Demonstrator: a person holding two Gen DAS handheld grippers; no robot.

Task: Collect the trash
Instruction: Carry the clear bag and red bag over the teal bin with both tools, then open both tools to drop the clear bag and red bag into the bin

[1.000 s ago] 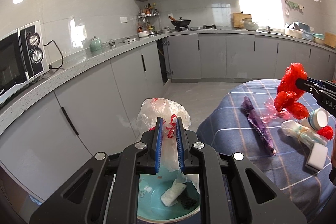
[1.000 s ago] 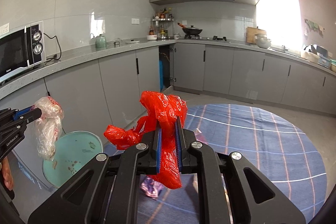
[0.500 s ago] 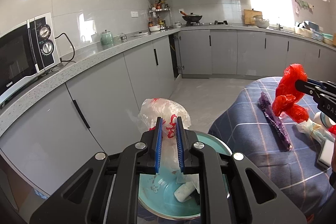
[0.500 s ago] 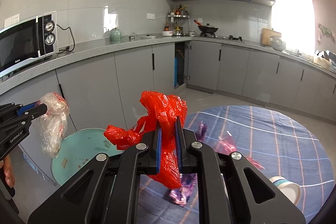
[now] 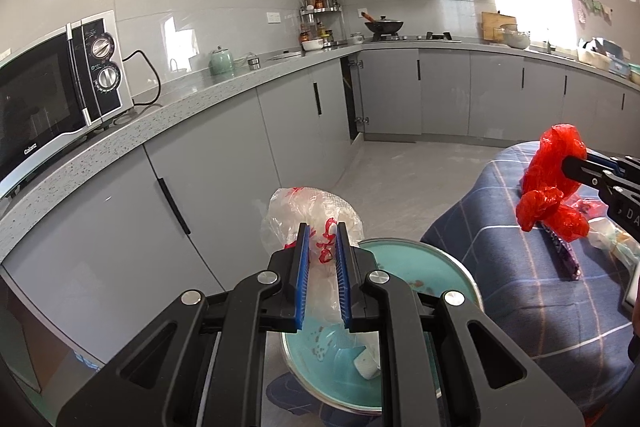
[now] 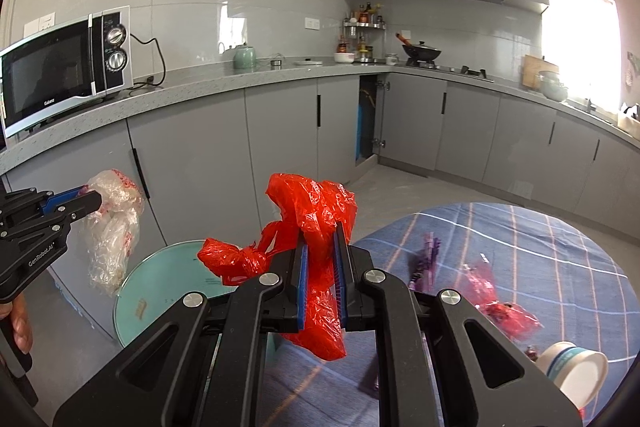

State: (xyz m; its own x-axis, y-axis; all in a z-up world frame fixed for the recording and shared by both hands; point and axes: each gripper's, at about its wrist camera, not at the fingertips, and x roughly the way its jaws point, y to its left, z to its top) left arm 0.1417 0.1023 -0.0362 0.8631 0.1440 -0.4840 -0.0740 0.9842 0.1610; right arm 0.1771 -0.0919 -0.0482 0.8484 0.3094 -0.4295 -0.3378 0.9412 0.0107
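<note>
Left gripper [image 5: 321,259] has its jaws pinching a clear plastic bag [image 5: 310,217] with red print; bag bulges above and ahead of the jaws, a tail hangs down between and below them. Directly below and just ahead of the left jaws sits a teal bin [image 5: 420,267], open top, with a white scrap [image 5: 366,367] inside, below the jaws. Right gripper [image 6: 320,267] jaws pinching a red plastic bag [image 6: 316,211]; bag crumpled above the jaws, a knotted lobe sticks out to the left of them, the rest hangs below. In the right wrist view the teal bin [image 6: 168,275] is lower left of the right jaws, beside the edge of the counter with the blue plaid cloth [image 6: 540,247], which lies ahead-right of the jaws. On that cloth, right of the jaws: purple wrapper [image 6: 426,263], blurred red wrapper [image 6: 500,311], paper cup [image 6: 572,371] lying on its side at lower right. Left gripper [image 6: 86,203] with the clear bag [image 6: 114,227] shows far left of the right jaws, over the bin's left side. Right gripper [image 5: 572,163] and red bag [image 5: 554,183] show far right of the left jaws, above the cloth.
</note>
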